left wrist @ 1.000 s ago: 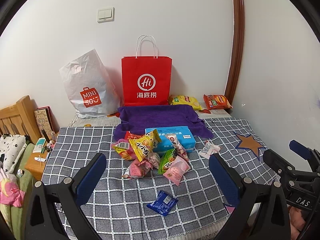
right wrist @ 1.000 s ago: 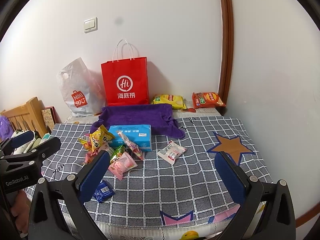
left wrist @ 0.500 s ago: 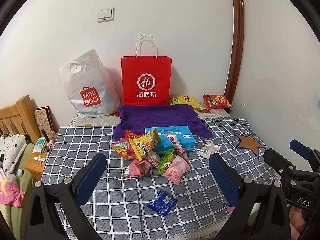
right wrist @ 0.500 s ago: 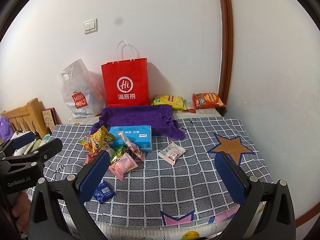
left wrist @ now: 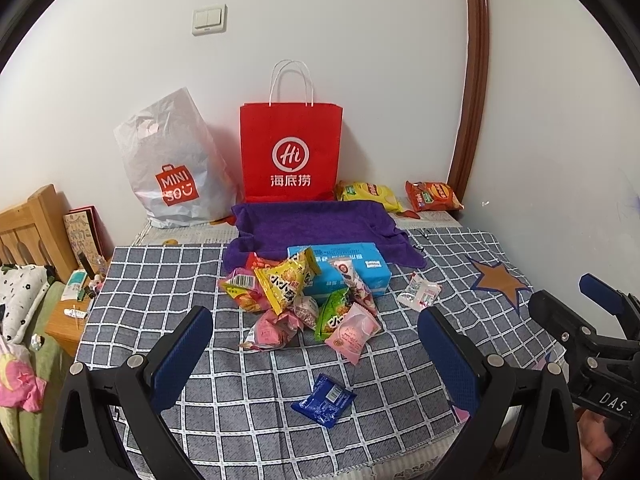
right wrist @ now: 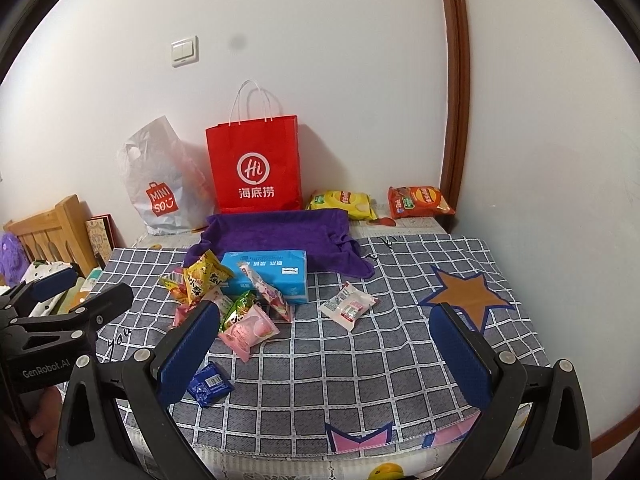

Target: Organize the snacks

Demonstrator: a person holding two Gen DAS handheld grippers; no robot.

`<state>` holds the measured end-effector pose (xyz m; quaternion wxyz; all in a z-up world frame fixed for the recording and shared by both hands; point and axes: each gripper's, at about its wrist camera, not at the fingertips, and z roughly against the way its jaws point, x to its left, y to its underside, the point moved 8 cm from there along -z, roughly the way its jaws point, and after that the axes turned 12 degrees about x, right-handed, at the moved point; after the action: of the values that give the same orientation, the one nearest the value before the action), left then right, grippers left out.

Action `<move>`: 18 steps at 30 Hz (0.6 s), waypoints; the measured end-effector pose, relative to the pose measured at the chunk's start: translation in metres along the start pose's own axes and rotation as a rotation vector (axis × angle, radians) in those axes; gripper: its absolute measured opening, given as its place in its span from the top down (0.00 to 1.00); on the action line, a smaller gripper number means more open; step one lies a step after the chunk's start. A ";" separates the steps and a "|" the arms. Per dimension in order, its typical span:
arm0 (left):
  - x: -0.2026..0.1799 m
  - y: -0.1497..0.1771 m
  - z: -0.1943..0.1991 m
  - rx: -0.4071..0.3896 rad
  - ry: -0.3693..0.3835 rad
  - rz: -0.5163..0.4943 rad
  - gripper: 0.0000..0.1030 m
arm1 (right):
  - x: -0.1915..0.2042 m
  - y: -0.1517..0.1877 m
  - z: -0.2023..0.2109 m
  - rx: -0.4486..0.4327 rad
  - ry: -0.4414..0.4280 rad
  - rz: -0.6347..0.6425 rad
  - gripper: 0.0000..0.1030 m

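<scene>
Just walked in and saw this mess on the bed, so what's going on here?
Someone is about to sort snacks with two handheld tongs. Both the left tongs and right tongs hang open above the checked bedcover, holding nothing. The snack pile lies untouched by the blue box, with a blue packet nearer and a red bag at the wall.

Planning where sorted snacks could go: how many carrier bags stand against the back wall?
2. A red paper bag stands upright at the wall behind the purple towel; a white plastic Miniso bag slumps just left of it. Nothing seems to hide another.
</scene>
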<state>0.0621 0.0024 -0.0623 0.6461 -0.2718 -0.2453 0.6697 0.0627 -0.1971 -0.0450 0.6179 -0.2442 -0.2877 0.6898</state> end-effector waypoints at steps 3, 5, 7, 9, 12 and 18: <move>0.004 0.003 -0.009 0.016 -0.004 0.003 0.00 | 0.002 0.002 -0.005 0.000 -0.006 0.005 0.00; 0.007 0.007 -0.018 0.035 -0.017 0.001 0.00 | 0.003 0.003 -0.010 0.001 -0.012 0.011 0.00; 0.011 0.011 -0.026 0.050 -0.028 -0.004 0.00 | 0.003 0.006 -0.017 0.009 -0.017 0.013 0.00; 0.015 0.017 -0.038 0.078 -0.030 -0.001 0.00 | 0.003 0.009 -0.025 0.024 -0.015 0.011 0.00; 0.020 0.029 -0.056 0.120 -0.022 -0.005 0.00 | 0.001 0.014 -0.040 0.051 -0.010 0.005 0.00; 0.022 0.056 -0.097 0.207 -0.013 -0.026 0.00 | -0.008 0.029 -0.070 0.099 -0.012 -0.018 0.00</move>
<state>0.0864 0.0193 -0.1722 0.6779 -0.1960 -0.1825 0.6846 0.0915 -0.2005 -0.1154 0.6338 -0.2066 -0.2592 0.6988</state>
